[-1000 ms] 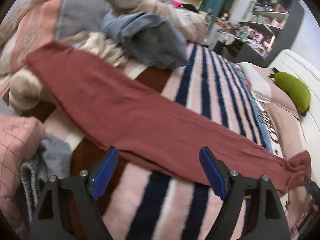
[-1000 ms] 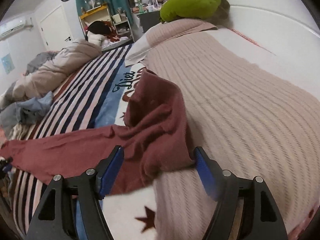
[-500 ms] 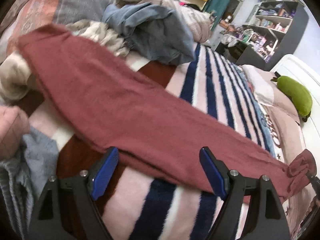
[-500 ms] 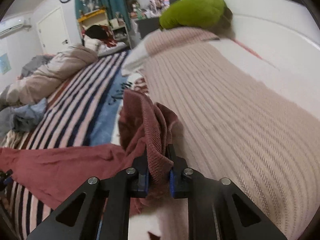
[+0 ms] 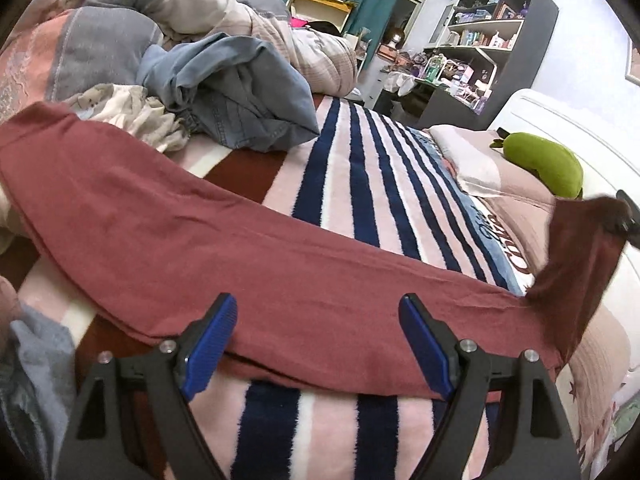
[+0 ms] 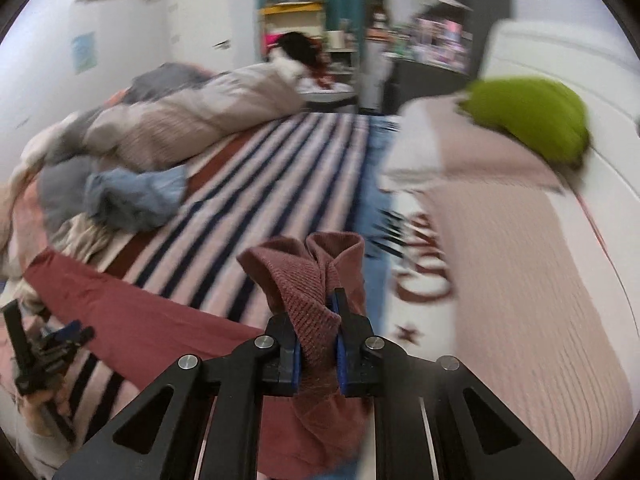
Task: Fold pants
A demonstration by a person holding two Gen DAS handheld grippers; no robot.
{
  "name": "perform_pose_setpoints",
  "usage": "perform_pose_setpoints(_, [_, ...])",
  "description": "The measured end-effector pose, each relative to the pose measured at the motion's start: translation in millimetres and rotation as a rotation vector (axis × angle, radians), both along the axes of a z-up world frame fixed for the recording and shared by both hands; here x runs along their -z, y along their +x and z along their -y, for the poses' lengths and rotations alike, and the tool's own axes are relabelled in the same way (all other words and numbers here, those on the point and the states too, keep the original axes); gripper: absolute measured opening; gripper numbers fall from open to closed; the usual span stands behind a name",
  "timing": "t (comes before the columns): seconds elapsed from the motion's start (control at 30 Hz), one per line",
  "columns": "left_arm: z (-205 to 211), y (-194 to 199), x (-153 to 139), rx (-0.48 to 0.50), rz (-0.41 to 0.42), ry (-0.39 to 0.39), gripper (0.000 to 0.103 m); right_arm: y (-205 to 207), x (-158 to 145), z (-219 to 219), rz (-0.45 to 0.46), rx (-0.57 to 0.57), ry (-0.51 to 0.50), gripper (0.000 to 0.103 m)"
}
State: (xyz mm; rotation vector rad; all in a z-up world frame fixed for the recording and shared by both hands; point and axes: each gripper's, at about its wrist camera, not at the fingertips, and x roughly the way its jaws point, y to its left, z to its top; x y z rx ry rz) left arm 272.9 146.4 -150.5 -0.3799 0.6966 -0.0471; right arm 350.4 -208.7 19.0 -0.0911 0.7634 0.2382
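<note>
Lifting one end of the long maroon knit pants [image 6: 308, 292], the right hand-held gripper [image 6: 316, 344] now has its blue pads clamped shut on a bunched wad of the ribbed fabric. A second ago its jaws stood wide around that same crumpled end; they have just been closing, with the cloth between them, and the pinched end has since risen off the bed and swung toward the middle of the pants. From the left wrist view that raised end hangs as a dark flap [image 5: 576, 264] at the far right of the pants, above the pale pink ribbed bedspread [image 5: 600, 344].

The rest of the pants [image 5: 248, 252] lies stretched flat across the pink, white and navy striped blanket [image 5: 360, 184], running from the raised end to the other end beside the heap of crumpled blue denim [image 5: 236, 100] and quilts. The left hand-held gripper [image 5: 320, 344] hovers with its jaws wide apart over the near edge of the pants, roughly at mid-length, holding nothing and barely shifted.

This probably marks the start of a lengthwise fold: the gripped end looks set to be carried over to the end by the denim heap.
</note>
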Motion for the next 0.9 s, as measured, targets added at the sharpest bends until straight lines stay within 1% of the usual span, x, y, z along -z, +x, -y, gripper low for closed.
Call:
perform_pose_setpoints(0.1, [-6.5,-2.6,0.9,-0.013,0.007,-0.009,0.08,12.1,0.9,-59.3,-0.022,-0.096,-0.031,0.006])
perform_pose_setpoints(0.2, [-12.5,-3.2,3.1,-0.035,0.001,-0.015,0.08,20.0,5.8,-113.5,-0.022,-0.18,-0.082,0.006])
perform_pose_setpoints(0.3, [-13.2,-2.7,5.3,-0.034,-0.004,-0.022,0.08,26.4,13.4,-152.1,-0.024,-0.235,-0.101,0.006])
perform_pose_setpoints(0.43, [-9.6,-1.0,7.0,-0.016,-0.009,-0.011,0.08,34.8,35.2,-181.7,-0.041,-0.275,-0.127,0.005])
perform_pose_setpoints(0.53, [-7.8,0.3,9.6,-0.007,-0.018,-0.015,0.08,35.0,57.8,-188.1,-0.08,-0.292,-0.128,0.006])
perform_pose_setpoints(0.57, [-7.9,0.7,10.5,-0.008,-0.022,-0.016,0.08,32.3,69.6,-189.4,-0.114,-0.31,-0.118,0.006])
perform_pose_setpoints(0.63, [-8.9,1.2,11.7,-0.015,-0.03,-0.012,0.08,26.1,89.8,-189.1,-0.194,-0.344,-0.072,0.01])
perform_pose_setpoints(0.67, [-9.6,1.4,12.1,-0.019,-0.031,-0.011,0.08,21.1,105.4,-189.9,-0.261,-0.38,-0.029,0.011])
perform_pose_setpoints(0.7, [-10.2,1.7,12.5,-0.022,-0.032,-0.014,0.08,17.6,114.9,-189.9,-0.3,-0.404,-0.01,0.014])
perform_pose_setpoints(0.73, [-10.3,1.7,12.9,-0.02,-0.032,-0.018,0.08,10.4,129.4,-190.2,-0.353,-0.433,0.015,0.019])
perform_pose_setpoints(0.77, [-10.0,1.3,13.0,-0.017,-0.032,-0.023,0.08,5.1,137.4,-189.8,-0.38,-0.448,0.03,0.022])
perform_pose_setpoints(0.8, [-8.4,1.4,13.0,-0.009,-0.03,-0.033,0.08,-1.9,145.3,-187.9,-0.402,-0.465,0.052,0.027])
perform_pose_setpoints(0.87, [-6.6,1.9,12.9,0.012,-0.024,-0.055,0.08,-10.0,146.0,-178.9,-0.408,-0.484,0.101,0.036])
perform_pose_setpoints(0.9, [-4.5,3.2,12.9,0.031,-0.022,-0.076,0.08,-13.7,142.2,-171.2,-0.401,-0.495,0.146,0.046])
